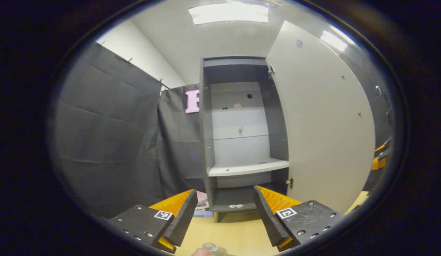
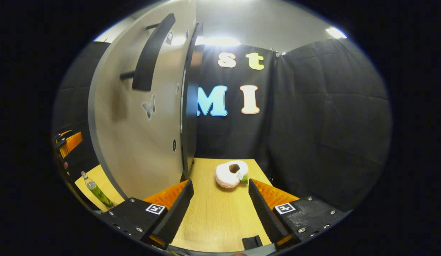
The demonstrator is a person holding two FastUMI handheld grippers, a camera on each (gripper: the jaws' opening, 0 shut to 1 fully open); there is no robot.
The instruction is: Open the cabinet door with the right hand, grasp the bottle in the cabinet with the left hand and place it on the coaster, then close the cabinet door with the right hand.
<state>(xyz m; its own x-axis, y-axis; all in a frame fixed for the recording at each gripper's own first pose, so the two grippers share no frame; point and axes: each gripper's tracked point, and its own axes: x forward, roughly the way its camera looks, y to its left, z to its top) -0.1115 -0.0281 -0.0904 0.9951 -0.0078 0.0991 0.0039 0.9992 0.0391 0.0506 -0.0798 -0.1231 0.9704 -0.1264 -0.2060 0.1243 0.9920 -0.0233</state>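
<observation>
Wooden tabletop point(image 2: 213, 213), black cloth walls. Cabinet point(image 1: 242, 142) door point(image 1: 323, 117) swung open. Both grippers point(image 1: 226, 220) point(image 2: 220, 209) spread wide, empty. Bottle point(image 2: 96, 190) stands at 8 o'clock; coaster unclear.

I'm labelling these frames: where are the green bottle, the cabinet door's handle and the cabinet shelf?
Clear green bottle point(image 2: 96, 191), right gripper view, mid body.
Black bar door handle point(image 2: 151, 53), right gripper view, middle of bar.
Light grey cabinet shelf point(image 1: 247, 167), left gripper view, front edge.
</observation>
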